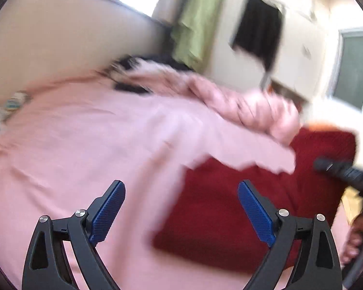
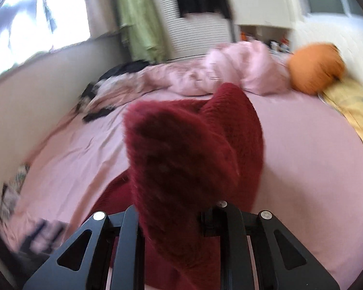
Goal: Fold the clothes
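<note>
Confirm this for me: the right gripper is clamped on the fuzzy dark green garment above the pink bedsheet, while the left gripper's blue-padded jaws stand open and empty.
Not quite: the colour is wrong. The fuzzy garment bunched in the right gripper is dark red, not green, as the right wrist view shows. The rest holds: it is above the pink bedsheet, and the left gripper stands open and empty.

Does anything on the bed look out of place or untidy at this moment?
Yes. The pink duvet lies crumpled in a heap at the far side of the bed, with dark clothes scattered beside it near the wall. The red sweater hangs bunched from the right gripper, not flat.
</note>
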Motion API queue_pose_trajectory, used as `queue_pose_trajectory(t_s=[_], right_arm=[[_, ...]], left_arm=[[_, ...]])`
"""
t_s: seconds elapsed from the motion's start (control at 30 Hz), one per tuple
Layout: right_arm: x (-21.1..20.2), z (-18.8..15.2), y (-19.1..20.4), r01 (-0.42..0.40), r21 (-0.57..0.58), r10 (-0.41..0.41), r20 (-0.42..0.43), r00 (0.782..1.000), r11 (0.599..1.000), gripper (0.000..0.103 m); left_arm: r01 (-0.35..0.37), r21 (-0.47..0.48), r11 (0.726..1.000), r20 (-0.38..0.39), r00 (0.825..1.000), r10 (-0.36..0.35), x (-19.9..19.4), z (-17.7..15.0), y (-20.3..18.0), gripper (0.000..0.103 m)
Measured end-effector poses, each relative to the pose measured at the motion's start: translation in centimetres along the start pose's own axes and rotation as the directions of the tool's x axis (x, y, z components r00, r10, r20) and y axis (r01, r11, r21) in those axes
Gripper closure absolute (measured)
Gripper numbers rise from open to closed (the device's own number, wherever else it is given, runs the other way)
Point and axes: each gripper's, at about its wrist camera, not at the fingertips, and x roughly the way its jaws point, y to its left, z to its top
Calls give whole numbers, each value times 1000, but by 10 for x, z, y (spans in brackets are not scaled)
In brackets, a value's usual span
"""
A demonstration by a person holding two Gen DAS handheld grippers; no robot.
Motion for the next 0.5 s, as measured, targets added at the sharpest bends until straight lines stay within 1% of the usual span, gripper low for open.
queue_pose_trajectory(t_s=[0.03, 0.07, 0.13, 0.2, 0.27, 0.3, 0.33, 0.37, 0.4, 0.43, 0.47, 0.5], right_arm=[[7, -2, 17, -9, -37, 9, -9, 1000, 999, 83], [18, -7, 42, -22, -95, 19, -26, 999, 995, 83], [40, -22, 87, -39, -215, 26, -60, 998, 976, 84], [67, -51, 118, -52, -319, 8, -137, 991, 946, 84], [95, -81, 149, -73, -418, -19, -211, 977, 905, 83], [111, -102, 160, -81, -458, -46, -260, 965, 885, 83], [120, -118, 166, -76, -497, -72, -272, 960, 865, 80], [128, -135, 171, -70, -534, -98, -280, 955, 842, 79], [126, -143, 175, -42, -570, -117, -240, 964, 821, 79], [125, -145, 176, -28, -575, -128, -230, 965, 818, 78], [124, -144, 174, -29, -558, -125, -237, 963, 829, 77], [124, -142, 171, -35, -540, -118, -246, 962, 841, 72]], left_arm=[[-36, 0, 999, 17, 999, 36, -10, 3, 19, 7], [-71, -1, 997, 33, 997, 71, -19, 7, 39, 7], [-122, -23, 992, 23, 992, 122, -31, 4, 77, 7], [-142, -56, 988, -6, 990, 142, -35, -3, 102, 7], [-149, -91, 985, -40, 988, 146, -37, -15, 121, 7], [-149, -103, 983, -55, 988, 143, -38, -20, 127, 7], [-145, -107, 984, -68, 988, 138, -39, -25, 131, 7], [-137, -103, 985, -81, 988, 129, -39, -30, 131, 7], [-131, -92, 987, -90, 988, 123, -37, -32, 130, 7], [-125, -81, 989, -100, 988, 117, -35, -34, 129, 7], [-114, -81, 990, -107, 989, 105, -33, -35, 126, 7], [-103, -80, 991, -115, 989, 93, -30, -35, 123, 7]])
